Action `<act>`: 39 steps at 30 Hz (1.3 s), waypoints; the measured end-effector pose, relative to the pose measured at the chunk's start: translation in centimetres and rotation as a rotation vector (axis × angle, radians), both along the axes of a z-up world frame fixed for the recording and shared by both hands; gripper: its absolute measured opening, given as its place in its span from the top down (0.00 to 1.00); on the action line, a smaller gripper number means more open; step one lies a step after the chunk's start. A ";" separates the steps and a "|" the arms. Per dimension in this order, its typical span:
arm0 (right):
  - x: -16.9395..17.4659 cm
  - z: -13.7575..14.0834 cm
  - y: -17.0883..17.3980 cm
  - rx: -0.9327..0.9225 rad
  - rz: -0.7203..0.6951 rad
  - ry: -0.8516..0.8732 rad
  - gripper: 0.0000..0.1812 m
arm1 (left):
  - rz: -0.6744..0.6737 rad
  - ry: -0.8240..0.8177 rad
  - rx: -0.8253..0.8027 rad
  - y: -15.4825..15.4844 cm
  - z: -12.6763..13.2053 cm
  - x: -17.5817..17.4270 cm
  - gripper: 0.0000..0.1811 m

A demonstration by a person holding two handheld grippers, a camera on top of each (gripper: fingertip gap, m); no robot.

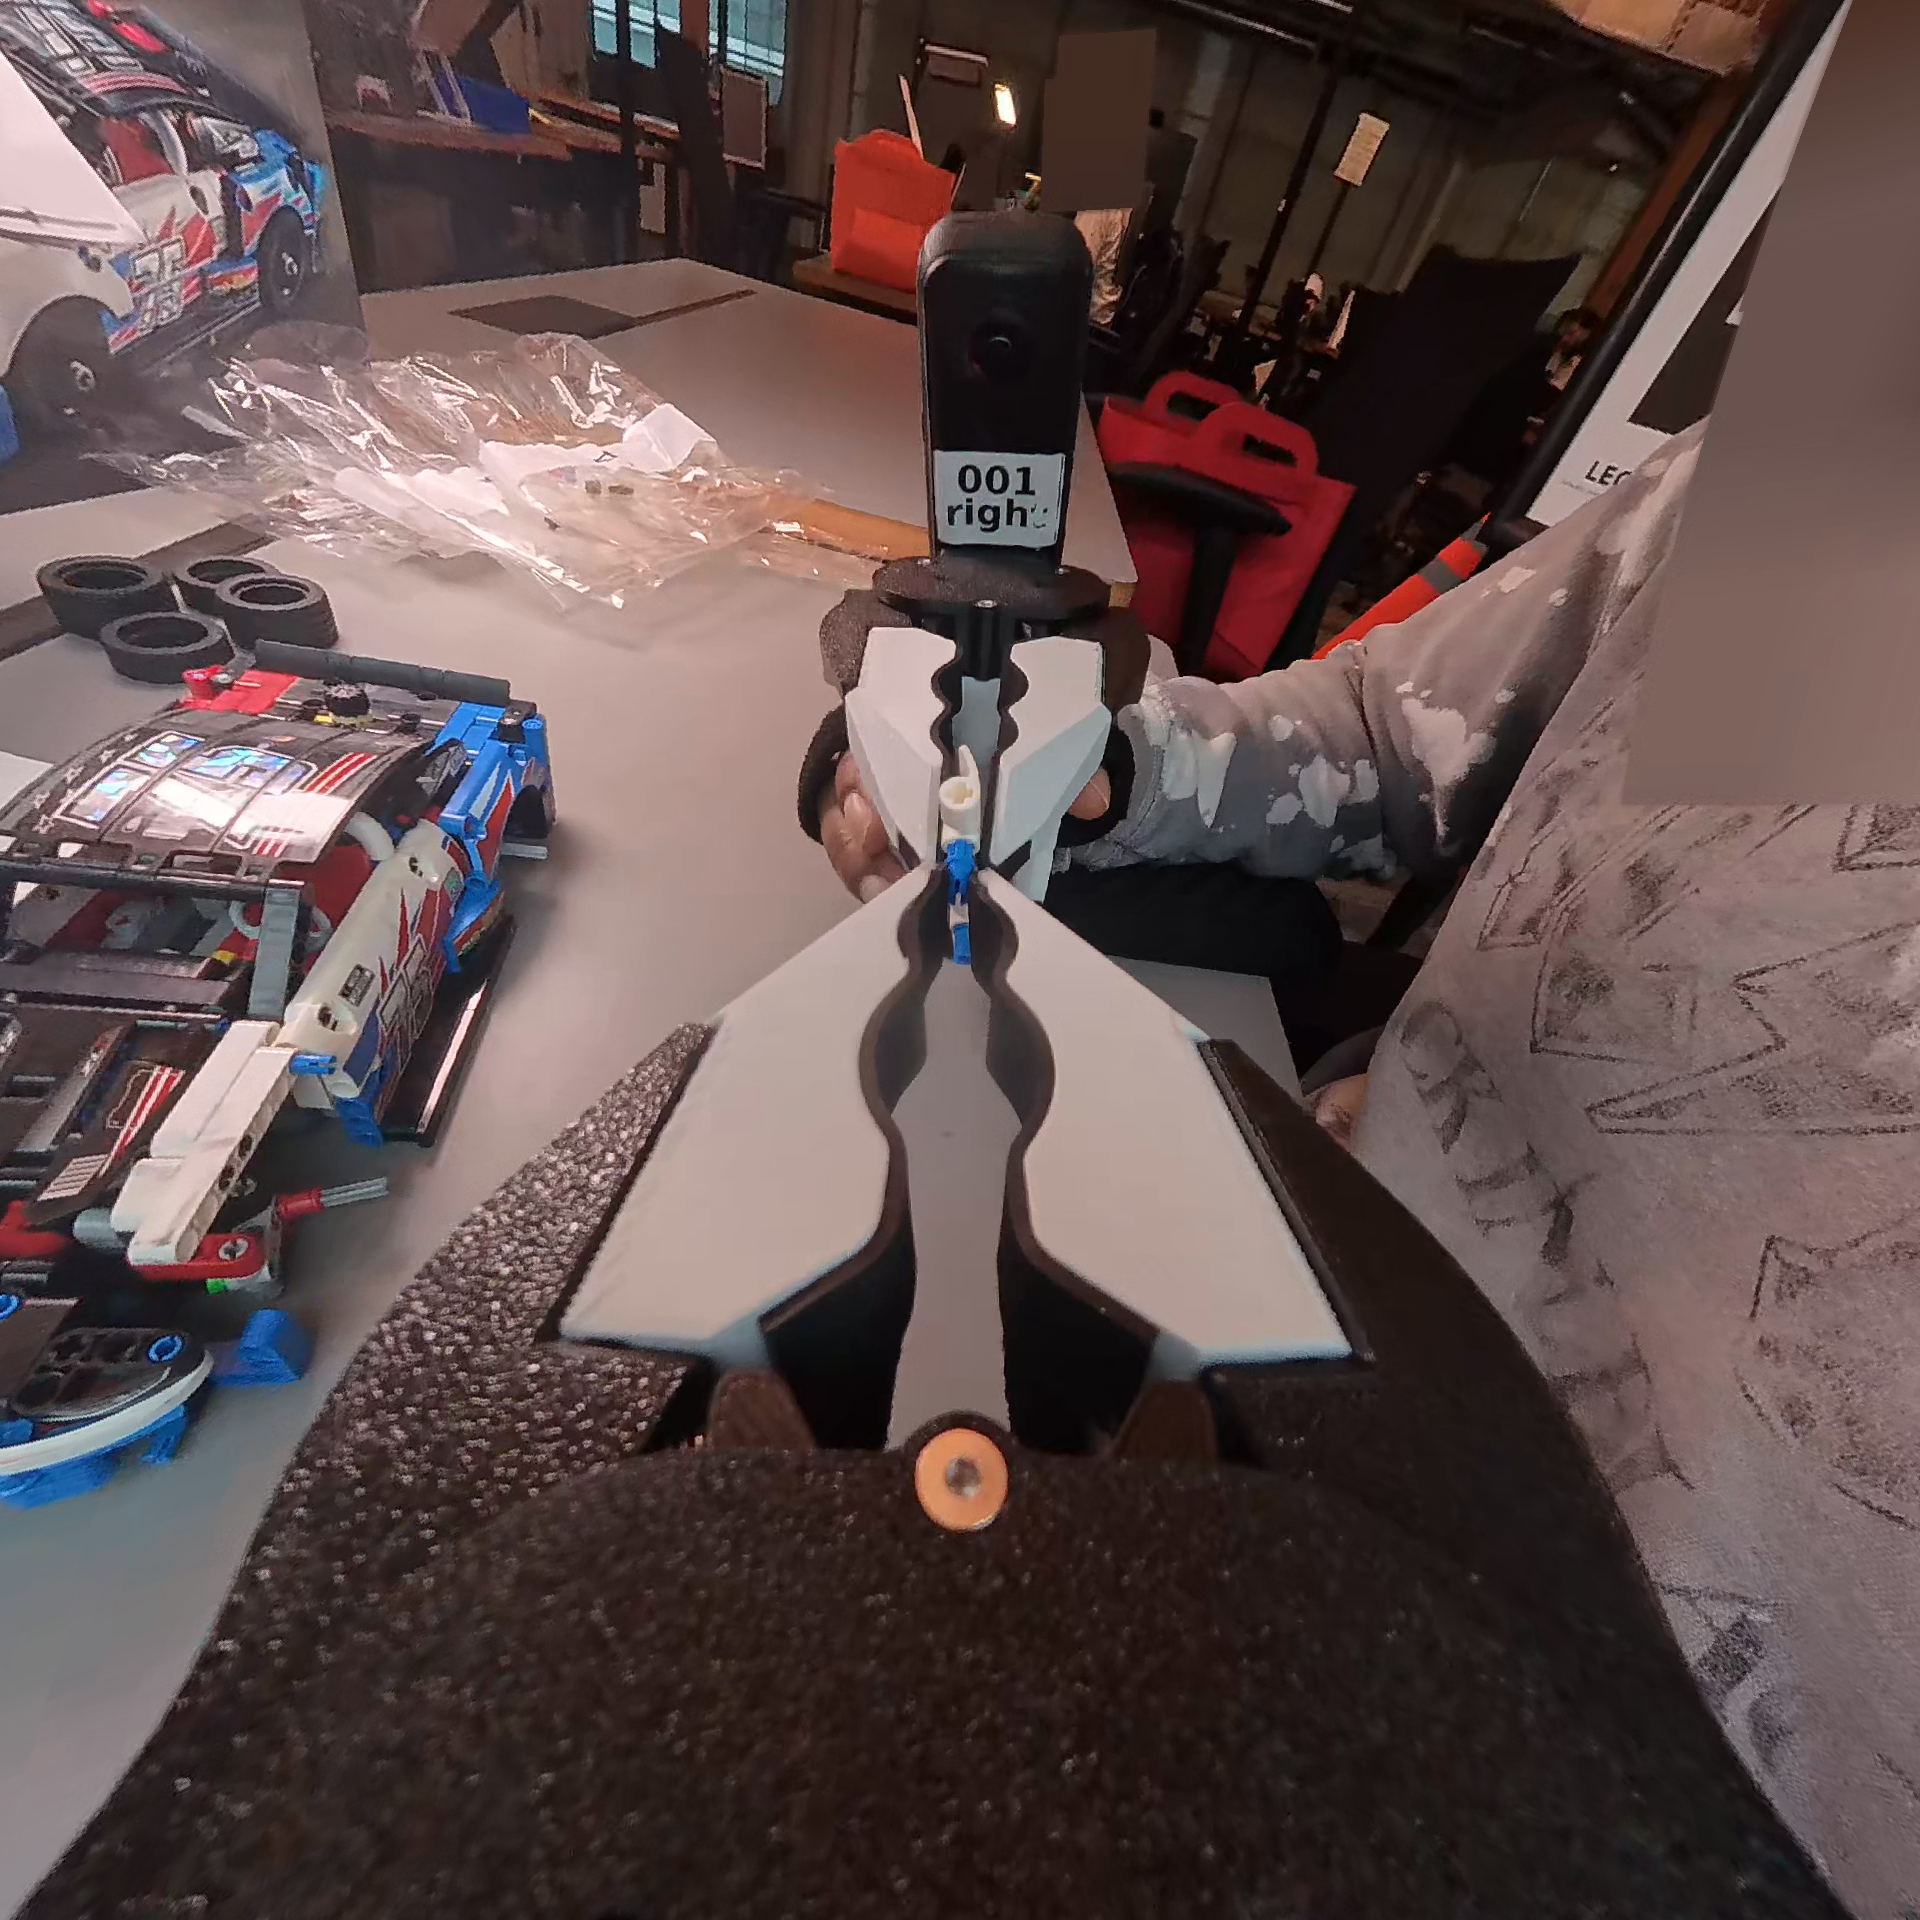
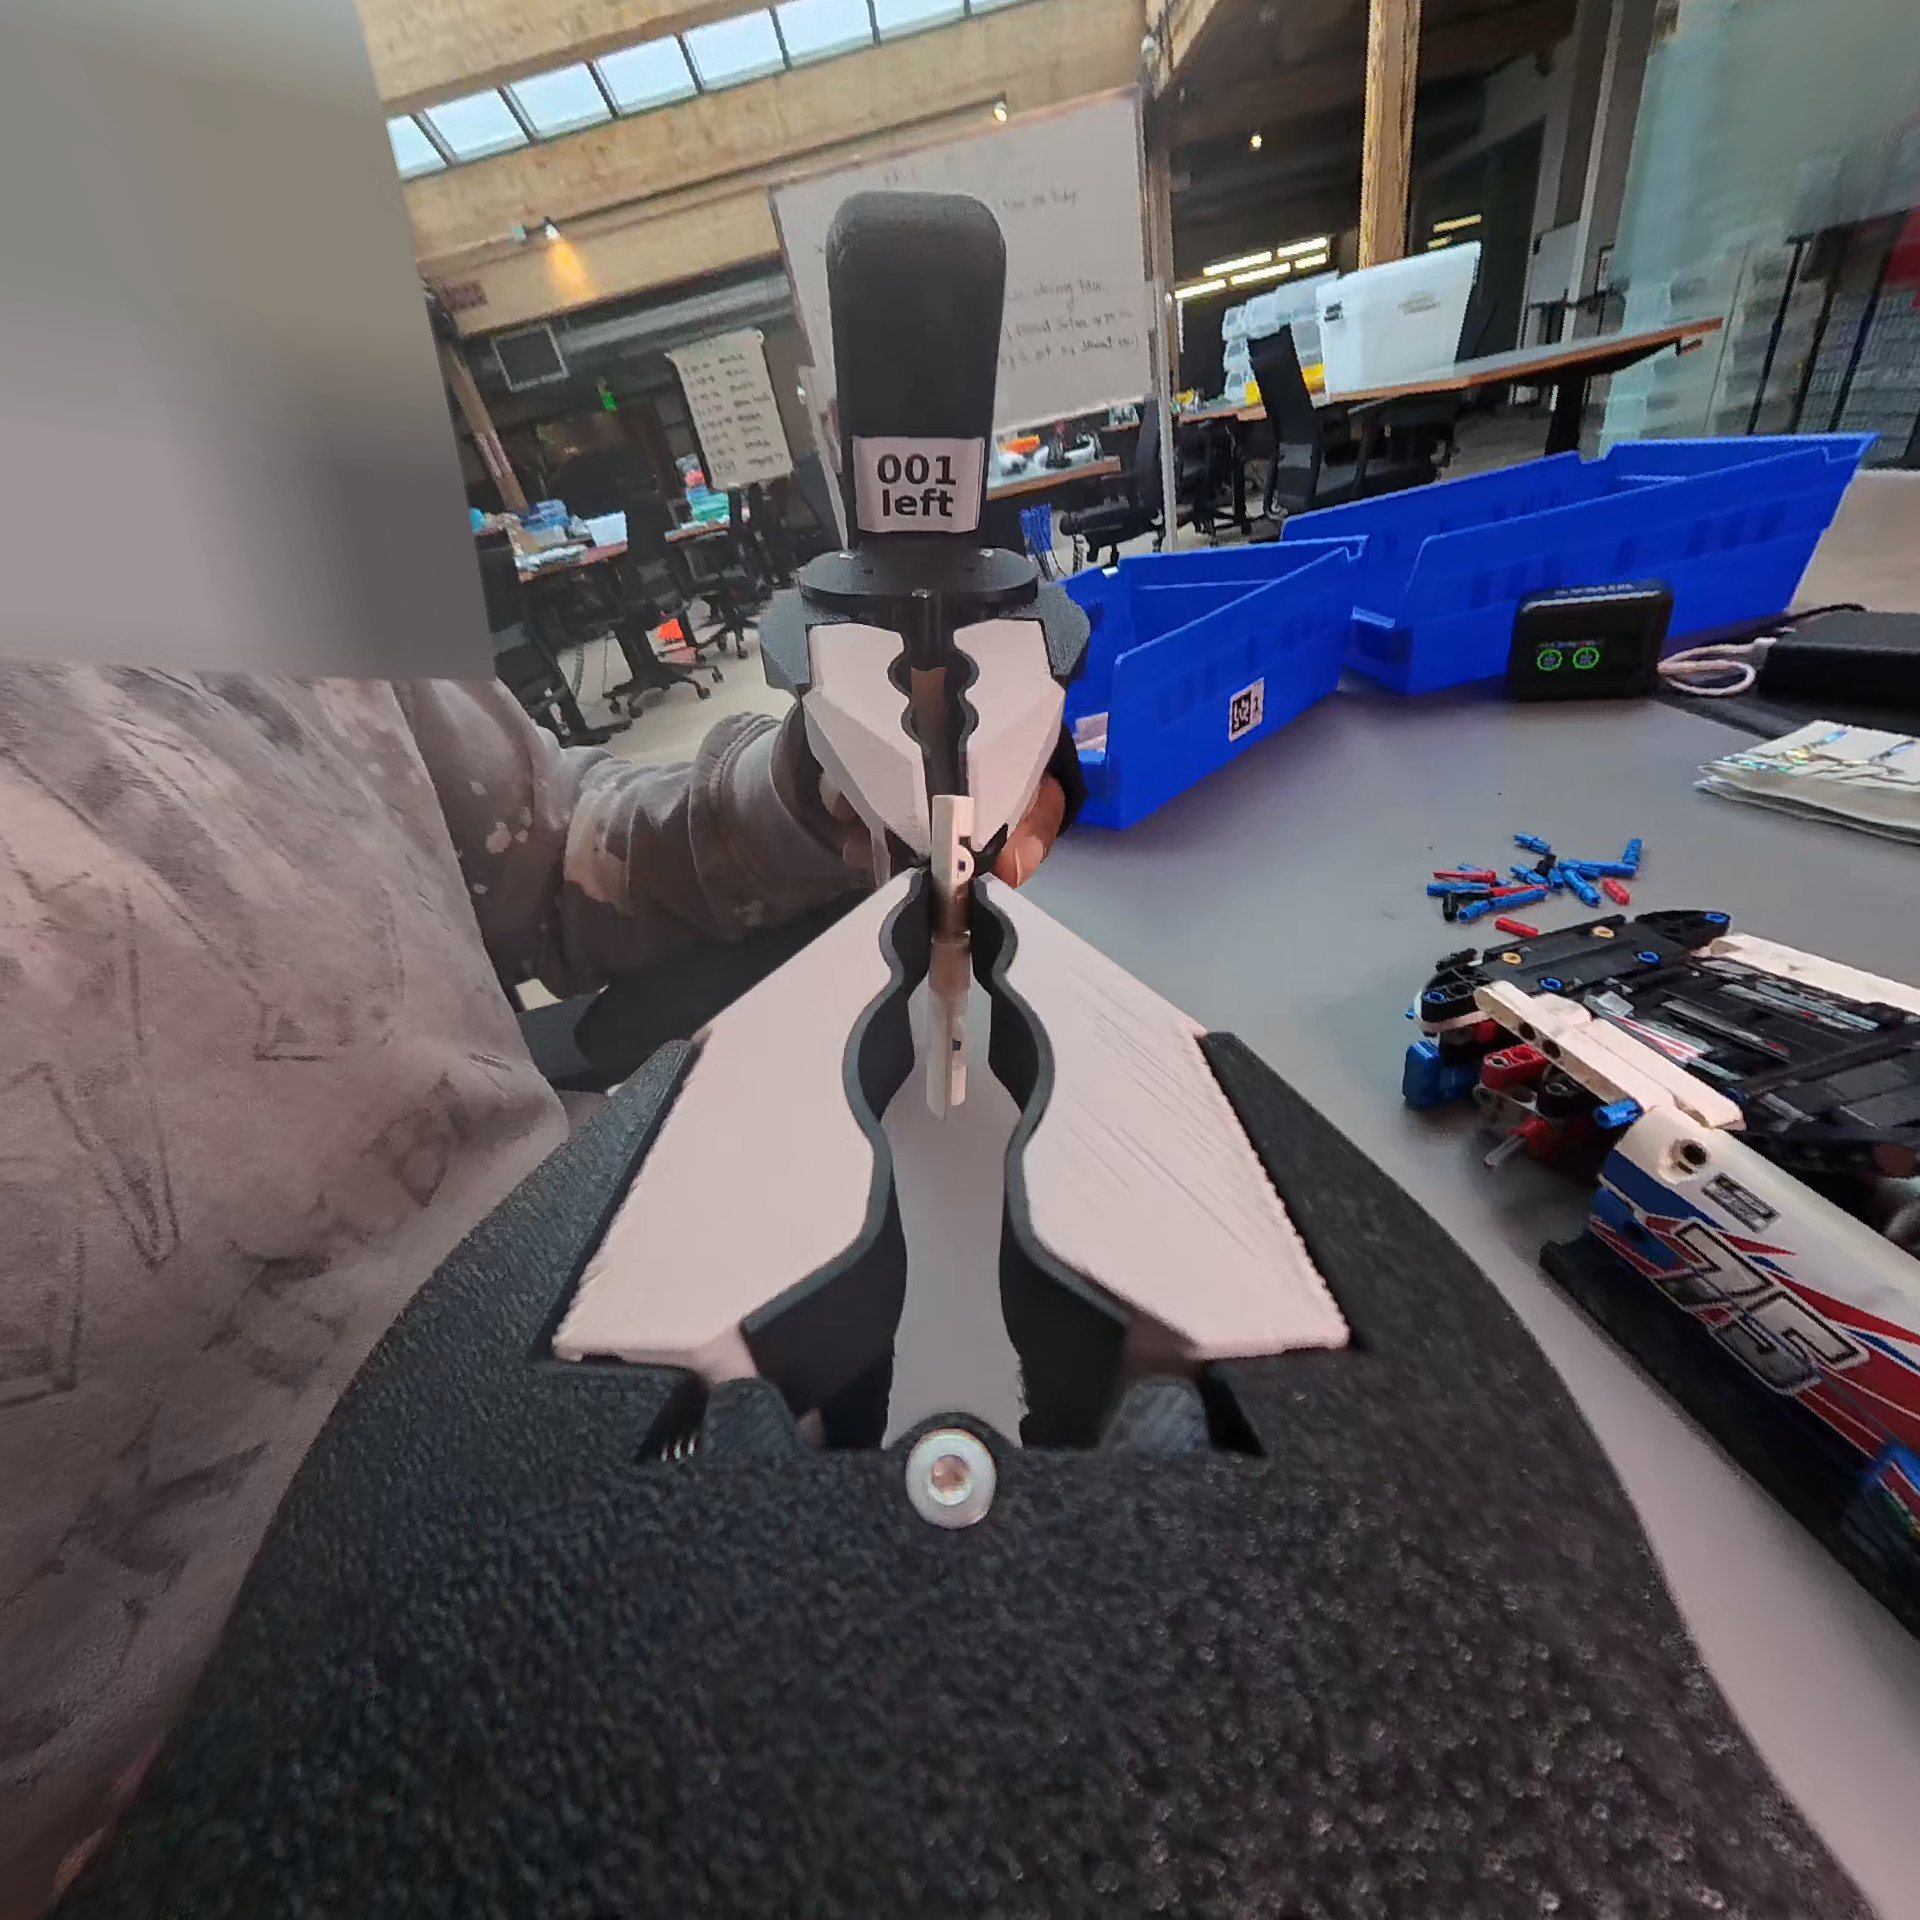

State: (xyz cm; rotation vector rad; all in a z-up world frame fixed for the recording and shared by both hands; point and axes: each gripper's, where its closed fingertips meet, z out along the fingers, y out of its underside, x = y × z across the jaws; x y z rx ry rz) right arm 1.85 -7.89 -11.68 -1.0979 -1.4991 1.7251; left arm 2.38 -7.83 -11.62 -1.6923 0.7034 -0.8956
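My left gripper (image 1: 961,902) is shut on a small blue pin (image 1: 962,914), held at its tips above the grey table (image 1: 675,748). My right gripper (image 2: 948,885) is shut on a slim white beam (image 2: 948,1029) that runs back between its fingers. The two grippers face each other tip to tip. In the left wrist view the right gripper (image 1: 964,844) holds the beam's end (image 1: 961,802) right above the blue pin, touching or nearly touching it. In the right wrist view the left gripper (image 2: 940,847) meets the beam.
A partly built brick race car (image 1: 260,935) lies on the table; it also shows in the right wrist view (image 2: 1714,1143). Several black tyres (image 1: 187,613), clear plastic bags (image 1: 468,457), loose blue and red pins (image 2: 1538,878), blue bins (image 2: 1455,603) and a black device (image 2: 1584,644) stand around. The grippers are tip to tip, or close to it.
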 end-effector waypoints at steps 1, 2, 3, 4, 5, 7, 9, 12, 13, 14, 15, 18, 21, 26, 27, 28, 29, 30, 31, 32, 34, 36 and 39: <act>0.1 0.2 -0.1 -0.007 0.008 0.018 0.97 | -0.002 -0.003 0.003 -0.1 0.2 0.1 0.99; 0.1 0.5 -0.2 -0.016 0.017 0.031 0.97 | -0.004 -0.009 0.005 -0.3 0.4 0.1 0.99; 0.2 0.7 -0.3 -0.039 0.027 0.043 0.97 | -0.006 -0.020 0.004 -0.3 0.6 0.1 0.99; 0.2 0.9 -0.4 -0.071 0.039 0.049 0.97 | -0.007 -0.026 0.002 -0.4 0.8 0.1 0.99; 0.1 1.0 -0.4 -0.096 0.044 0.052 0.97 | -0.003 -0.024 0.002 -0.4 0.8 0.0 0.99; 0.0 1.0 -0.4 -0.123 0.056 0.059 0.97 | 0.004 -0.022 0.001 -0.4 0.9 -0.1 1.00; -0.1 1.1 -0.4 -0.114 0.049 0.064 0.97 | 0.013 -0.019 -0.002 -0.4 1.0 -0.3 1.00; -0.1 1.2 -0.3 -0.132 0.052 0.060 0.98 | 0.014 -0.032 -0.014 -0.4 1.1 -0.4 1.00; -0.1 1.2 -0.2 -0.142 0.055 0.060 0.98 | 0.014 -0.035 -0.015 -0.4 1.1 -0.4 1.00; -0.1 1.3 -0.2 -0.158 0.058 0.060 0.98 | 0.019 -0.043 -0.019 -0.4 1.2 -0.6 0.99; 0.5 2.3 0.9 -0.228 0.044 0.108 0.98 | 0.057 -0.071 -0.016 -0.1 1.6 -1.9 1.00; 2.8 3.3 5.7 -0.301 -0.093 0.158 0.97 | 0.175 -0.114 0.000 0.1 2.4 -6.5 1.00; 1.7 2.4 3.9 -0.300 -0.059 0.118 0.97 | 0.212 -0.082 -0.034 1.2 1.5 -6.7 0.99; 1.1 2.0 4.5 -0.306 -0.059 0.082 0.97 | 0.599 0.204 -0.135 4.9 -3.8 -14.9 0.99; 1.0 1.6 4.5 -0.317 -0.062 0.070 0.97 | 0.689 0.279 -0.177 5.3 -5.4 -17.1 0.99; 1.0 1.3 4.3 -0.318 -0.054 0.054 0.97 | 0.767 0.320 -0.213 5.7 -6.6 -19.0 0.99; 0.9 1.0 4.0 -0.309 -0.048 0.039 0.97 | 0.832 0.352 -0.251 6.0 -7.6 -20.7 0.99; 0.8 0.8 3.8 -0.294 -0.049 0.029 0.97 | 0.892 0.399 -0.285 6.2 -8.7 -22.3 0.99; 0.8 0.6 3.5 -0.282 -0.047 0.023 0.97 | 0.935 0.446 -0.311 6.4 -9.6 -23.6 0.99; 0.8 0.6 3.2 -0.277 -0.037 0.016 0.97 | 0.955 0.482 -0.332 6.6 -10.3 -24.3 0.99; 0.7 0.2 2.9 -0.264 -0.034 -0.002 0.97 | 0.971 0.539 -0.355 7.2 -11.6 -25.2 0.99; 0.7 -0.1 3.1 -0.251 -0.046 -0.016 0.97 | 0.974 0.572 -0.385 7.6 -12.7 -25.5 0.96; 0.8 -0.2 3.6 -0.262 -0.067 -0.024 0.97 | 0.975 0.577 -0.406 7.9 -13.5 -25.7 0.90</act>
